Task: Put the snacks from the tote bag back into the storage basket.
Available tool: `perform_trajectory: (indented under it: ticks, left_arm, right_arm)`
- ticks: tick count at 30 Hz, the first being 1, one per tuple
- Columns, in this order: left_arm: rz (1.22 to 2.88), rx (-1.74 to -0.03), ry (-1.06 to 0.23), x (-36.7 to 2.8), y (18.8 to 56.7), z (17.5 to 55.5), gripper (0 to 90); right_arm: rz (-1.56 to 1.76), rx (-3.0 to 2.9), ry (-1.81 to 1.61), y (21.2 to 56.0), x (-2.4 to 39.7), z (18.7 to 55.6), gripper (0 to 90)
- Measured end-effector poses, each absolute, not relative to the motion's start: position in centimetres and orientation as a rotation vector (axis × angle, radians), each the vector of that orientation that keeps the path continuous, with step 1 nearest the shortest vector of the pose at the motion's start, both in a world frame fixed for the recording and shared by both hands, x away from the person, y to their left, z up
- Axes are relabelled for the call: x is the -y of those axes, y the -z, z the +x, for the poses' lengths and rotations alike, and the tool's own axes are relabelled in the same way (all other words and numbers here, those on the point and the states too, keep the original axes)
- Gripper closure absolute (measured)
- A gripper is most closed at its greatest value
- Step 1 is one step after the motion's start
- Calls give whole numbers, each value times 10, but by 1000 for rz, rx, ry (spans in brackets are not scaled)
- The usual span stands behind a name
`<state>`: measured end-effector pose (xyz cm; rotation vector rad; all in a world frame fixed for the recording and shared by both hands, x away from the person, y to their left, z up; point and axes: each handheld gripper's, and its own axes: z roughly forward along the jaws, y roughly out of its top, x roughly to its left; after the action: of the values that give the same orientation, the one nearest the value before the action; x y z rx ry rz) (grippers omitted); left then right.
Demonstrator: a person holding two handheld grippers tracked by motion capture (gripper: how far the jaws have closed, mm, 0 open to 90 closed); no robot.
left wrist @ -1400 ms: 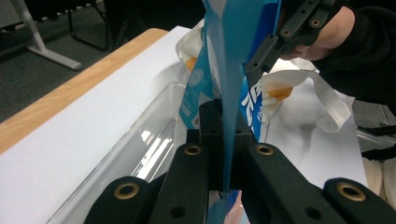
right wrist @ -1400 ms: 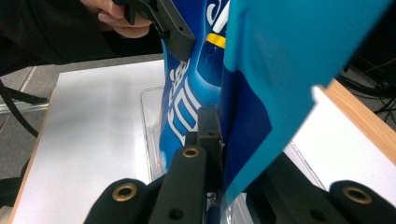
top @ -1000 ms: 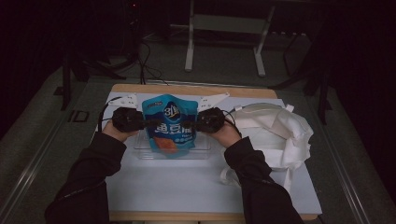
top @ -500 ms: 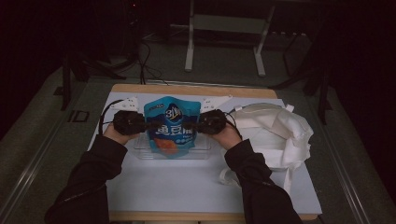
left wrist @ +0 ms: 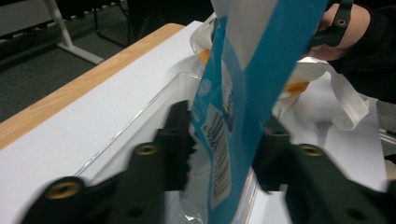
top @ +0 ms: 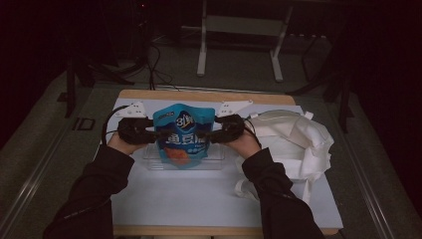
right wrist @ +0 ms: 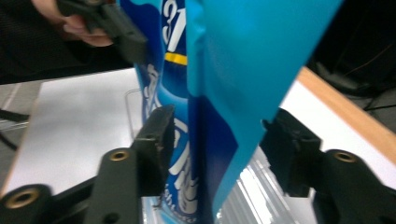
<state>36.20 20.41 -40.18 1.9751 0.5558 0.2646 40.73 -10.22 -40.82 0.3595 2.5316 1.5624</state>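
I have the blue snack bag [top: 183, 135] standing upright over the clear tray [top: 217, 163], near the far middle of the white table [top: 199, 194]. My left gripper [top: 155, 134] flanks the bag's left edge and my right gripper [top: 209, 135] its right edge. In the left gripper view the jaws have just been opening; the bag [left wrist: 243, 93] stands between them, the pads clear of it. In the right gripper view the jaws have likewise just been opening, the bag [right wrist: 219, 93] between them with gaps on both sides. A white cloth bag [top: 293, 139] lies to the right.
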Motion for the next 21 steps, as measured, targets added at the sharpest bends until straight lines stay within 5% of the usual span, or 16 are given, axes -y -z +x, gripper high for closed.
perform_trajectory:
  ticks: [2,4,10,13,21]
  left_arm:
    - [1975,-568,-283,-204,402,361,416]
    - [1967,-583,-280,-204,402,361,374]
    - [2010,-587,-285,-202,402,357,61]
    - [2000,-607,-293,-204,401,354,11]
    - [1932,-676,-370,-213,403,339,11]
  right_arm:
    - [378,-2515,-1550,407,104,407,358]
    - [383,-2511,-1549,407,104,407,337]
    - [426,-2455,-1606,401,112,406,215]
    - [422,-2455,-1622,400,116,405,141]
    - [409,-2428,-1569,399,127,399,143]
